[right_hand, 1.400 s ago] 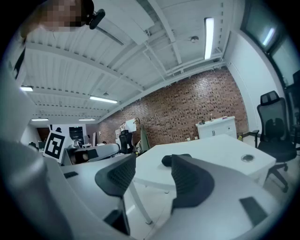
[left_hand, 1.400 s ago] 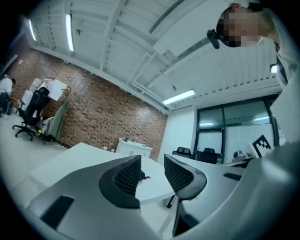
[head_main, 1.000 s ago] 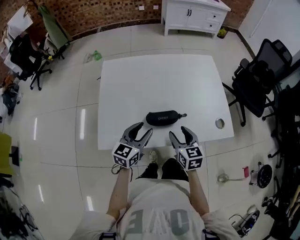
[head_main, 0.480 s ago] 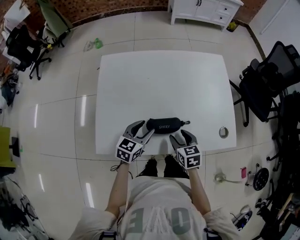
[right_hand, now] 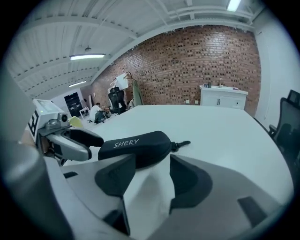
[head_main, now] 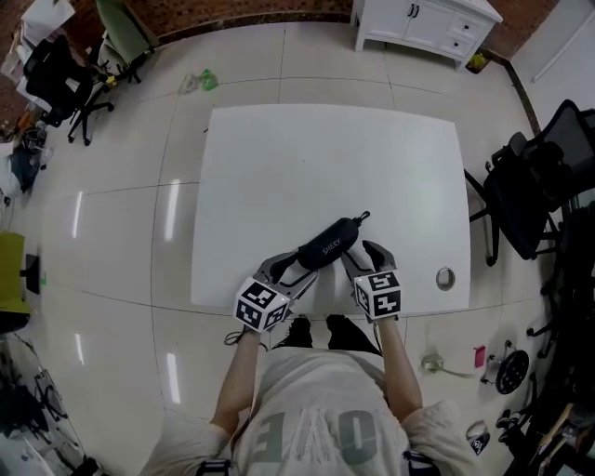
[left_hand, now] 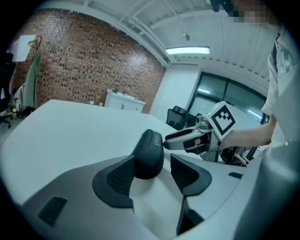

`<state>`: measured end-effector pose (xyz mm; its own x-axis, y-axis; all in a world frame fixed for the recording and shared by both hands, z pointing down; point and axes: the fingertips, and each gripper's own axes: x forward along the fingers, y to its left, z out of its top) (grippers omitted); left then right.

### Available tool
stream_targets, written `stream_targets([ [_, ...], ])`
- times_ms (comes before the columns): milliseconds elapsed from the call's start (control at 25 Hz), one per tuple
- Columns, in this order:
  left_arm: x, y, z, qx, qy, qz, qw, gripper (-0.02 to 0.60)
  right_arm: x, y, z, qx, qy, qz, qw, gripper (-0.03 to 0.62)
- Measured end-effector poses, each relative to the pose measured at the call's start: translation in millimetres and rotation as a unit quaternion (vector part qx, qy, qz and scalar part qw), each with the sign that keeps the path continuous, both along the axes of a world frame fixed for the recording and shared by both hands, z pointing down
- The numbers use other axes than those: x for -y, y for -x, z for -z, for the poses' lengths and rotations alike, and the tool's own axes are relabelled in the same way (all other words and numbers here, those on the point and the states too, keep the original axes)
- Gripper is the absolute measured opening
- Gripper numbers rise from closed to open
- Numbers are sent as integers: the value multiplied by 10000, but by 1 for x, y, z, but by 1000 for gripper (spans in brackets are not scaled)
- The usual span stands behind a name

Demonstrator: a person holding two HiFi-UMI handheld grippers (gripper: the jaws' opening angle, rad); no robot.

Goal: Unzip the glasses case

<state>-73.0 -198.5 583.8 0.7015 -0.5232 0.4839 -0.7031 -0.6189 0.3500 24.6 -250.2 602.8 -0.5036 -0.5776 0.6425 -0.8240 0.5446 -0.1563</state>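
Note:
A black zipped glasses case (head_main: 328, 245) with white lettering lies slantwise near the front edge of the white table (head_main: 325, 158), its zipper pull (head_main: 363, 218) at the far right end. My left gripper (head_main: 290, 271) is at the case's near left end. In the left gripper view that end of the case (left_hand: 149, 157) sits between the jaws of my left gripper (left_hand: 155, 172), against the left pad (left_hand: 121, 177) and clear of the right one; these jaws have just been opening. My right gripper (head_main: 366, 259) stands open just right of the case, with the case (right_hand: 135, 146) and pull (right_hand: 181, 144) lying across in front of its jaws.
A small round metal object (head_main: 445, 277) lies near the table's front right corner. Black office chairs (head_main: 539, 181) stand to the right, a white cabinet (head_main: 428, 20) at the back. The table's front edge runs just under both grippers.
Both grippers have moved forward and down to the case. The case has turned from lying level across the view to a slant, its zipper end farther away. The left jaws are wider.

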Motion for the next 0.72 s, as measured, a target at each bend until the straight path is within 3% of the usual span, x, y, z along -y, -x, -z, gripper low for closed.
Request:
stream_targets([
  [160, -16, -16, 1, -85, 99, -158, 9998, 216, 22, 2, 3, -119, -198, 119, 9997, 216],
  [360, 12, 5, 20, -354, -152, 433, 9983, 216, 20, 0, 11, -35, -196, 274, 9994, 218],
  [520, 27, 11, 1, 75, 72, 69, 9999, 216, -2, 0, -1, -103, 62, 448, 9989, 218],
  [720, 17, 0, -13, 98, 548, -263, 9981, 236, 4, 12, -9, -210, 39, 791, 9966, 216],
])
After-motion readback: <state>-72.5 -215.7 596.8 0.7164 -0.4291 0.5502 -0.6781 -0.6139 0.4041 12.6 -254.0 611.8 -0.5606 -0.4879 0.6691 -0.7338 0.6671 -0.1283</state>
